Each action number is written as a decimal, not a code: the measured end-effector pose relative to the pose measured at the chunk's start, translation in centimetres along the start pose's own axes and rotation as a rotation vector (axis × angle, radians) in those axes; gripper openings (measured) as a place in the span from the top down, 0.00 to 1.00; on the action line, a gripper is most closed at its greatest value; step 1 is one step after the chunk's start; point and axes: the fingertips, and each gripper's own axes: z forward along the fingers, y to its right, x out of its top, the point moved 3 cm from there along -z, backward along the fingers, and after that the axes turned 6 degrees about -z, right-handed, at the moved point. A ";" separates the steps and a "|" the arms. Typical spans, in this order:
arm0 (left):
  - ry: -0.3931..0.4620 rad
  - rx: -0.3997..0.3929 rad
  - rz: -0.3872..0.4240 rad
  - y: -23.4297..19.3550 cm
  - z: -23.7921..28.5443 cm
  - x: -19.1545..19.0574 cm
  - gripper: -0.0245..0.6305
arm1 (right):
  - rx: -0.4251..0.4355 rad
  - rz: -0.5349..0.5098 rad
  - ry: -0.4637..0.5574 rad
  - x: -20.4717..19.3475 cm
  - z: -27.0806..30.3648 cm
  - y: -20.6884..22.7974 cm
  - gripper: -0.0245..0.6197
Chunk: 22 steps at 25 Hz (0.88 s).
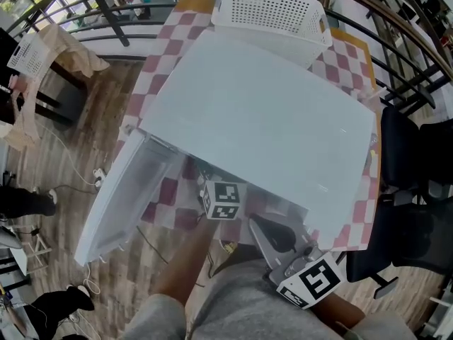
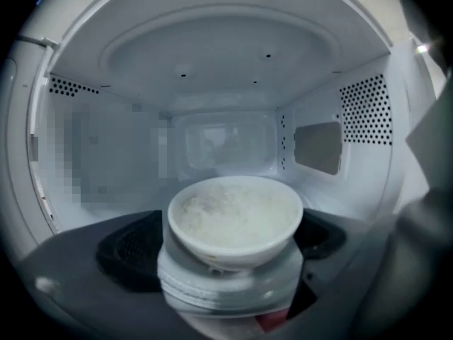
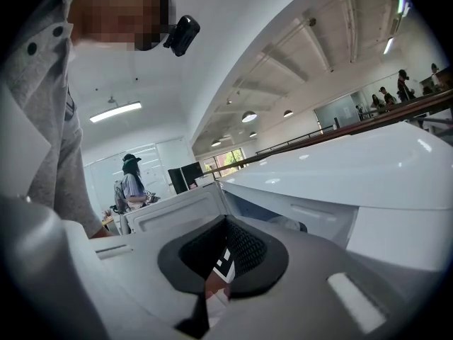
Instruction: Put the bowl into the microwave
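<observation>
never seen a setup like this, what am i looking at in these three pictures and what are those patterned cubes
No robot here: a person holds a two-jaw gripper in each hand, and the patterned cubes are part of those. The top-down picture comes from a camera on the person's head: a white microwave, door open, on a checked tablecloth, a white basket behind. The other two come from cameras on the grippers. The left gripper reaches into the microwave, jaws wide apart around a white bowl of rice. The right gripper hangs outside, jaws together, empty.
</observation>
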 end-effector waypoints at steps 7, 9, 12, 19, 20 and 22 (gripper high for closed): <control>-0.005 0.000 0.001 0.0 0.2 0.0 0.11 | 0.001 0.007 -0.006 -0.2 0.1 0.0 0.96; -0.006 0.003 0.001 0.0 0.2 0.1 0.11 | 0.007 0.008 -0.007 -0.2 0.2 -0.1 0.96; 0.008 0.009 0.017 -0.2 0.0 0.1 0.15 | 0.014 0.002 -0.007 -0.2 0.4 -0.2 0.96; 0.012 -0.003 0.024 -0.5 -0.4 0.0 0.24 | 0.020 -0.003 -0.002 -0.1 0.2 -0.5 0.96; 0.016 -0.013 0.022 -0.5 -0.5 0.1 0.25 | 0.018 -0.004 -0.001 -0.1 0.2 -0.5 0.96; 0.026 -0.038 0.019 -0.4 -0.7 0.1 0.25 | 0.014 -0.003 0.000 -0.1 0.1 -0.3 0.96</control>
